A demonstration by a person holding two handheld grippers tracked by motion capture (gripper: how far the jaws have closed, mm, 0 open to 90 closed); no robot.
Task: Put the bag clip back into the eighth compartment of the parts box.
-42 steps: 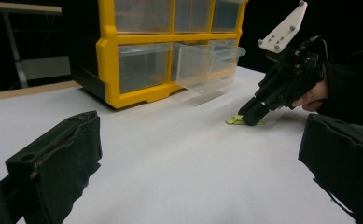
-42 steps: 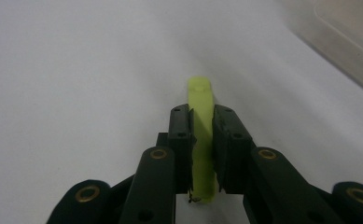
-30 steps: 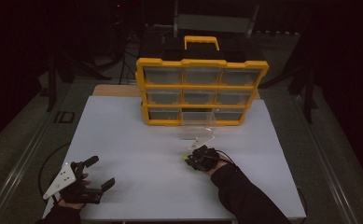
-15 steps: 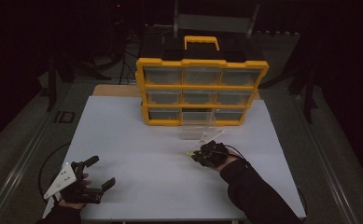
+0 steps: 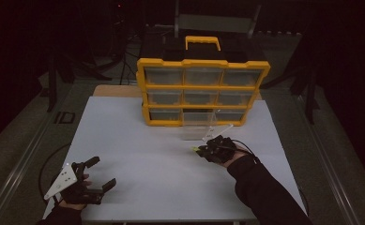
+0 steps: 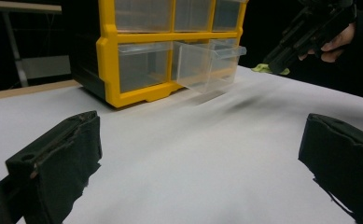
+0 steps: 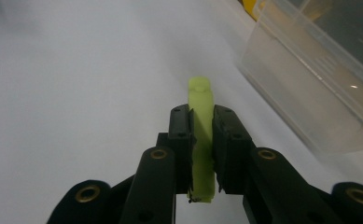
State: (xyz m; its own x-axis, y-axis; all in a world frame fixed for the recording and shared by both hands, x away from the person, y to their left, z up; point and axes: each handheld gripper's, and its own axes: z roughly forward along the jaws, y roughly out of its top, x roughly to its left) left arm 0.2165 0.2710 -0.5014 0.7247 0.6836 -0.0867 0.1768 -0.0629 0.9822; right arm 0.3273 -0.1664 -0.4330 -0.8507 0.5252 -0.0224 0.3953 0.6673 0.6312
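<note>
Overhead, the right gripper [image 5: 200, 150] hangs above the white table [image 5: 138, 140], just before the pulled-out clear drawer [image 5: 198, 126] of the yellow organizer [image 5: 202, 91], a lime-green strip [image 5: 196, 149] at its tip pointing left. The left gripper [image 5: 98, 176] rests near the front edge, jaws wide apart with nothing between them. In the left gripper view, the strip [image 6: 268, 68] shows beneath the right gripper's tip. In the right gripper view, the jaws clamp the strip [image 7: 201, 140] edgewise, its long axis running straight out beyond the fingertips.
</note>
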